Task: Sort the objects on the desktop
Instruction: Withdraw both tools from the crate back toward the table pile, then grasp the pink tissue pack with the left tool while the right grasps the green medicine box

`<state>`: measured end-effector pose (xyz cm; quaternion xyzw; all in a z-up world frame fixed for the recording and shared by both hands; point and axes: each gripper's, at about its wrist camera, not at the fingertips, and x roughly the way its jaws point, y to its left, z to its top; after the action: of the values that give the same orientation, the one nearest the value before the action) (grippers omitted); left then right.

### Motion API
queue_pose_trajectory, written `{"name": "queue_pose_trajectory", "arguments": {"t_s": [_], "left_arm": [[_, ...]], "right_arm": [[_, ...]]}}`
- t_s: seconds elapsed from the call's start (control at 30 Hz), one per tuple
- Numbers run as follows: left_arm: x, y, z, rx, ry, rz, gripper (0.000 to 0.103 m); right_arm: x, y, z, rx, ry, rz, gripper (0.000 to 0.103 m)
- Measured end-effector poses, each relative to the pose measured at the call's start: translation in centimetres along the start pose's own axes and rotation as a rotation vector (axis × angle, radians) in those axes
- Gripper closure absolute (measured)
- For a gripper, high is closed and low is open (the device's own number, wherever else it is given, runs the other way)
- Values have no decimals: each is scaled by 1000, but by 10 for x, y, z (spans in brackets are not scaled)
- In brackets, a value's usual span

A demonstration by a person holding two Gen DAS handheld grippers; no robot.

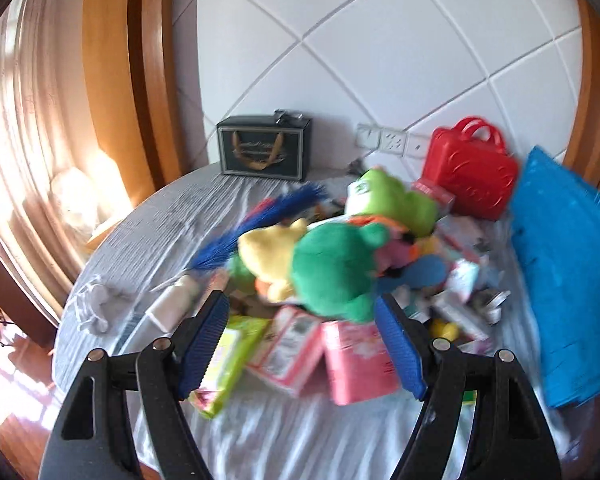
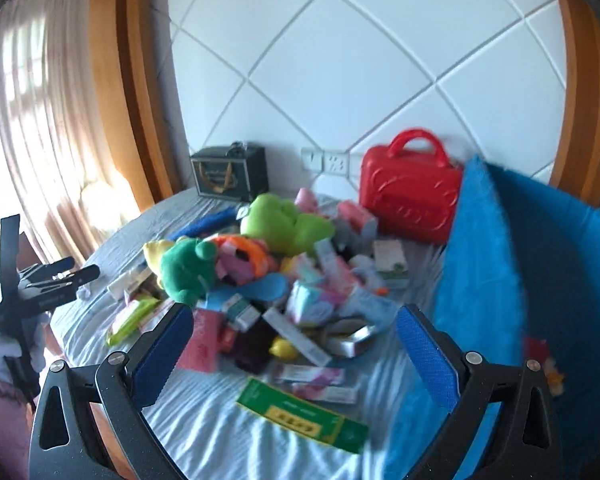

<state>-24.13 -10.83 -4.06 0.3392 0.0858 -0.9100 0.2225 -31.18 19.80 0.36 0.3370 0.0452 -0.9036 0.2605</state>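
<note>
A heap of desktop objects lies on a round table under a grey cloth (image 1: 260, 440). On the heap are a dark green plush (image 1: 332, 268), a light green plush (image 1: 392, 200), a yellow plush (image 1: 268, 248) and a blue brush (image 1: 260, 224), with pink boxes (image 1: 356, 360) and a green packet (image 1: 228, 356) in front. My left gripper (image 1: 302, 302) hovers open over the near side of the heap and holds nothing. My right gripper (image 2: 296, 312) is open too, above small boxes and a green box (image 2: 300, 416). The left gripper (image 2: 80, 270) shows at the right wrist view's left edge.
A red case (image 2: 410, 196) and a black box (image 2: 230, 176) stand at the back against the white wall. A blue fabric bin (image 2: 520, 280) fills the right side, with a red toy (image 2: 536, 348) inside. A curtain and wooden frame are at the left. Both views are motion-blurred.
</note>
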Motion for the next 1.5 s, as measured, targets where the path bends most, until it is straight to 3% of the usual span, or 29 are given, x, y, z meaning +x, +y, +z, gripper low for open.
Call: {"name": "queue_pose_trajectory", "arguments": {"t_s": [0.2, 0.47, 0.77, 0.9, 1.03, 1.23, 1.5], "left_arm": [[45, 16, -27, 37, 102, -32, 28], [115, -52, -59, 98, 234, -93, 28], [174, -106, -83, 96, 336, -39, 28], [191, -116, -92, 106, 345, 9, 10], [215, -119, -99, 90, 407, 8, 8], [200, -111, -116, 96, 459, -61, 12], [167, -103, -149, 131, 517, -97, 12]], "right_arm": [[74, 6, -40, 49, 202, -79, 0], [126, -19, -97, 73, 405, -122, 0], [147, -39, -118, 50, 473, -86, 0], [159, -38, -125, 12, 504, -61, 0], [171, -36, -132, -35, 530, -42, 0], [195, -24, -146, -159, 563, -52, 0], [207, -14, -149, -214, 611, 57, 0]]}}
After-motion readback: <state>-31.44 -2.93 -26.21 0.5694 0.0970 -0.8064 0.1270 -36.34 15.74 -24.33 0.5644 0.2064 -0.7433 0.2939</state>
